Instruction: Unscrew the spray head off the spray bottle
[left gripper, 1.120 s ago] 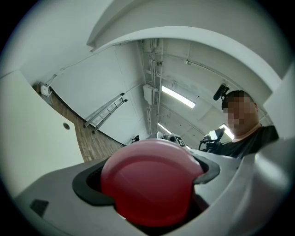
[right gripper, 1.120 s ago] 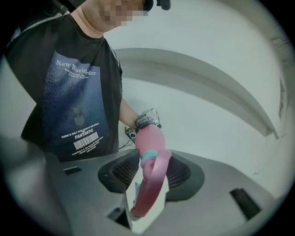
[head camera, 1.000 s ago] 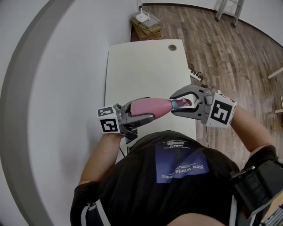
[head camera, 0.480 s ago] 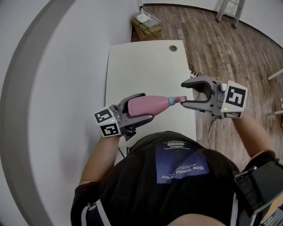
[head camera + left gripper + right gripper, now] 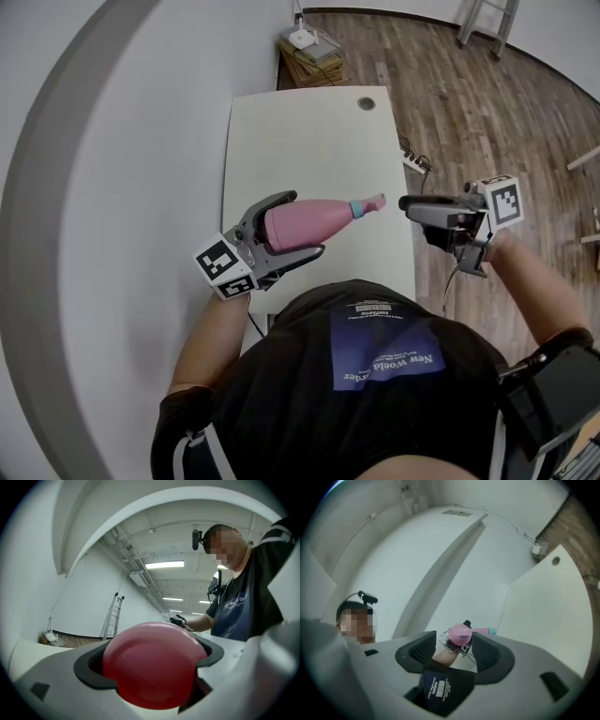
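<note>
White table (image 5: pixel 309 131) lies below us, and level above its near edge the pink spray bottle (image 5: pixel 309 220) is clamped by its body in our left gripper's (image 5: pixel 302 225) fingers, with the spray head (image 5: pixel 368 205) still on and pointing to 3 o'clock. Farther toward 3 o'clock, our right gripper (image 5: pixel 412 203) stands clear, its fingers empty and wide after just opening. We judge this a pause between turns: next they must close on the head and twist.
</note>
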### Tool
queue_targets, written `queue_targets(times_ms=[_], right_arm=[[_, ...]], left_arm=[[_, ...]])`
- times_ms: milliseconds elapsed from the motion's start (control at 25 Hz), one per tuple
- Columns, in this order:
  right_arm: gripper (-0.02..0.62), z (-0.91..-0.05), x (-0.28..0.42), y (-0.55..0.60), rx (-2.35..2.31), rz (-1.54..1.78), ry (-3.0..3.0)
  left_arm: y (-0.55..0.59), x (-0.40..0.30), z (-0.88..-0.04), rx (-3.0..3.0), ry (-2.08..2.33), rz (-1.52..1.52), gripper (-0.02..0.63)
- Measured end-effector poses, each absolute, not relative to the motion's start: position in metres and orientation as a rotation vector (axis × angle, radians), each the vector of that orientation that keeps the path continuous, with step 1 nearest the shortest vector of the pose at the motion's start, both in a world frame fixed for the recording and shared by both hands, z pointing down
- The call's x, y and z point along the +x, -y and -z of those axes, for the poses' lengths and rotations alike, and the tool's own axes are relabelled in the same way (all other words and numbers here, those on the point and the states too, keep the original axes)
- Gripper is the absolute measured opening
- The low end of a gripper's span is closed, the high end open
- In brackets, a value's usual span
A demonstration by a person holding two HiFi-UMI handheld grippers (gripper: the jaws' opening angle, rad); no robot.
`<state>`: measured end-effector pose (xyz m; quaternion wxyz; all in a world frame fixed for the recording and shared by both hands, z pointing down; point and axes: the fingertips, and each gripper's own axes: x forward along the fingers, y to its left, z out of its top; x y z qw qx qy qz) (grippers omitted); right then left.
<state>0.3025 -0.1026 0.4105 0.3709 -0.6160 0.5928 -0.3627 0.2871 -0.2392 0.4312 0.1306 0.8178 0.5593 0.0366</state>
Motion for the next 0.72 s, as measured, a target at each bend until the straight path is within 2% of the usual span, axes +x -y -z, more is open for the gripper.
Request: queue_targets(times_ms=[120, 720], right_arm=[[0.268, -0.417, 0.299, 0.101, -1.38, 0.956, -1.377], [0.27, -0.424, 0.289, 0.137, -1.076, 1.028, -1.321]], left_arm=[[0.235, 0.279, -0.429, 2.423, -1.658, -0.069, 0.486], [0.217, 0.267, -0.411, 2.599, -1.764, 0.08, 0.486]])
